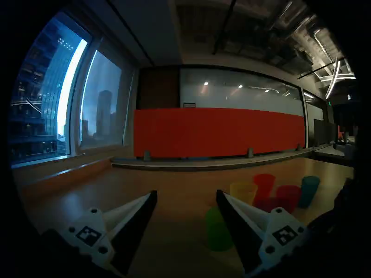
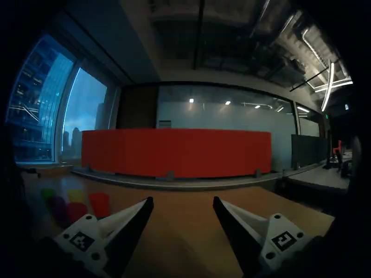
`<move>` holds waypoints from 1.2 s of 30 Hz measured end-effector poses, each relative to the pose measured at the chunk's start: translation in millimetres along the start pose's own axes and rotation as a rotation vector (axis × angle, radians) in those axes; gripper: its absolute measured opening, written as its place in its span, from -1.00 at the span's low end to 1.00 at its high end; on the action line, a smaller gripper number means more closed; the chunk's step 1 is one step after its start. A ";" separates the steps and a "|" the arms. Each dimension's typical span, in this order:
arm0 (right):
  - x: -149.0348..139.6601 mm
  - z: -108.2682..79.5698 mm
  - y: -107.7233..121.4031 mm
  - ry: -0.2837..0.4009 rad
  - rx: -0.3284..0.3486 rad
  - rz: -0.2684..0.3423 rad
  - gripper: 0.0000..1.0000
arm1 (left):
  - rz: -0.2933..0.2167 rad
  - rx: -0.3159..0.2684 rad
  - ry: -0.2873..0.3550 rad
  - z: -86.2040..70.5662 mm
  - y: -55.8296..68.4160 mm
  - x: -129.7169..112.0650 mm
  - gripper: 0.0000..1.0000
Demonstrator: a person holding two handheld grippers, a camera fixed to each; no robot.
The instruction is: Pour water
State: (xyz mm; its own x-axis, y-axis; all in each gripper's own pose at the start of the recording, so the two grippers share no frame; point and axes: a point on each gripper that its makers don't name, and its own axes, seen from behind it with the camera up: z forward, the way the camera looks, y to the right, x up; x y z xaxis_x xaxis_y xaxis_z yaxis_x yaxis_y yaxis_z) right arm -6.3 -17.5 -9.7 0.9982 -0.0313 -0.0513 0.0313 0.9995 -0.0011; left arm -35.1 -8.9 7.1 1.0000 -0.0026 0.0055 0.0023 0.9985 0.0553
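Observation:
In the left gripper view, several coloured plastic cups stand on the wooden table ahead and to the right: a green cup (image 1: 216, 230) nearest, partly behind my right finger, then a yellow cup (image 1: 243, 192), an orange-red cup (image 1: 264, 184), a red cup (image 1: 288, 194) and a teal cup (image 1: 309, 190). My left gripper (image 1: 186, 196) is open above the table with nothing between its fingers. In the right gripper view the same cluster sits at the far left: a red cup (image 2: 99, 204), a yellow cup (image 2: 75, 195) and a purple cup (image 2: 59, 208). My right gripper (image 2: 182, 201) is open and holds nothing.
A long orange partition (image 1: 218, 132) runs along the table's far edge on grey feet. Tall windows (image 1: 69, 111) on the left look onto dusk towers. Another desk (image 2: 320, 178) lies at the right. The room is dim, and bare tabletop (image 2: 185, 231) lies ahead of both grippers.

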 end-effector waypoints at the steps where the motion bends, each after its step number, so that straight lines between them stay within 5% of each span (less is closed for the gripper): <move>1: -2.6 0.2 -0.2 -0.004 0.002 0.000 1.00 | 0.000 0.000 0.000 -0.1 0.0 0.1 0.88; 36: -35.3 5.0 7.6 -0.069 -0.019 0.014 1.00 | 0.000 0.000 0.000 -0.3 -0.4 -0.4 0.88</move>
State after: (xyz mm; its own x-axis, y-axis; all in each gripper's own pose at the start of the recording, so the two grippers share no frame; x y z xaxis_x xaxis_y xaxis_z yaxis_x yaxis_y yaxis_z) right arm -41.1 -8.8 -2.9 0.9997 -0.0164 0.0176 0.0167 0.9997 -0.0195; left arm -35.6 -9.3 6.7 1.0000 -0.0029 0.0055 0.0026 0.9985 0.0554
